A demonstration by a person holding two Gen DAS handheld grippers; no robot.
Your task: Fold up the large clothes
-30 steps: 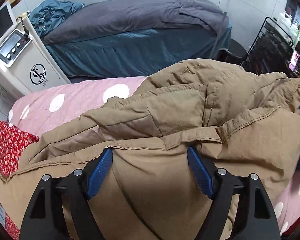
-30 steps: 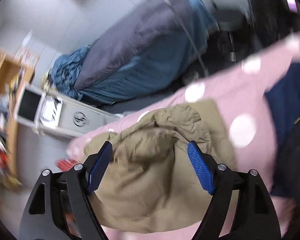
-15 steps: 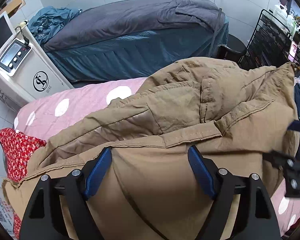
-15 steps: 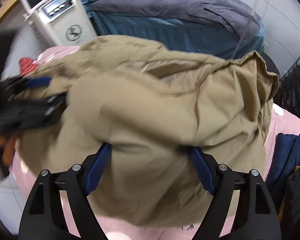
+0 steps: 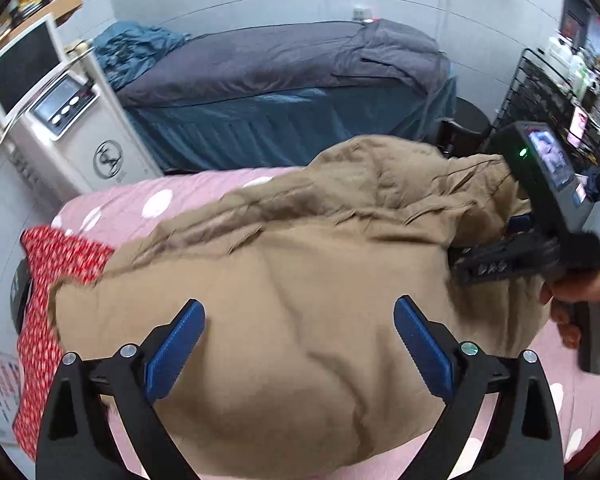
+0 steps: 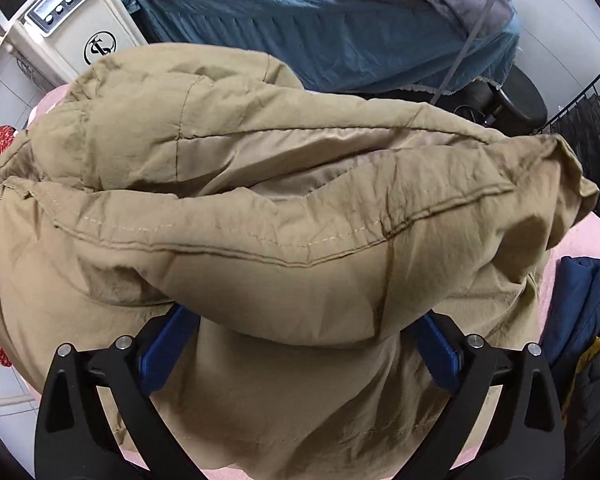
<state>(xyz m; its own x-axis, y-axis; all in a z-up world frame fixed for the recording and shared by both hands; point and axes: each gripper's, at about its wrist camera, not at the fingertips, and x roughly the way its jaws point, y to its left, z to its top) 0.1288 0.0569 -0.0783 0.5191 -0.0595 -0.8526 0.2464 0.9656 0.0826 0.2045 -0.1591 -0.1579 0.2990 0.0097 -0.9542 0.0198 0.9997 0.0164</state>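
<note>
A large tan padded coat [image 5: 300, 280] lay heaped on a bed covered by a pink spread with white dots [image 5: 140, 208], filling most of both wrist views. Its stitched hems and seams folded over one another in thick rolls.

The left gripper [image 5: 298, 344] hung above the near part of the coat with its blue pads spread wide. Its jaws had just been opening, and nothing was pinched between them; the cloth lay below.

The right gripper [image 6: 300, 344] pointed steeply down at the coat. Its jaws had also just been opening and stood wide apart. A thick roll of the coat bulged over the tips of its blue pads [image 6: 164, 344], so it was hard to tell whether they touched the cloth. In the left view, a hand [image 5: 580, 300] held this tool at the coat's right edge.

A red patterned cloth [image 5: 48, 280] lay at the bed's left end, partly under the coat. A dark blue garment [image 6: 580, 320] sat at the right. Beyond stood a white machine with a small screen [image 5: 72, 128] and a second bed draped in grey and teal [image 5: 280, 92].
</note>
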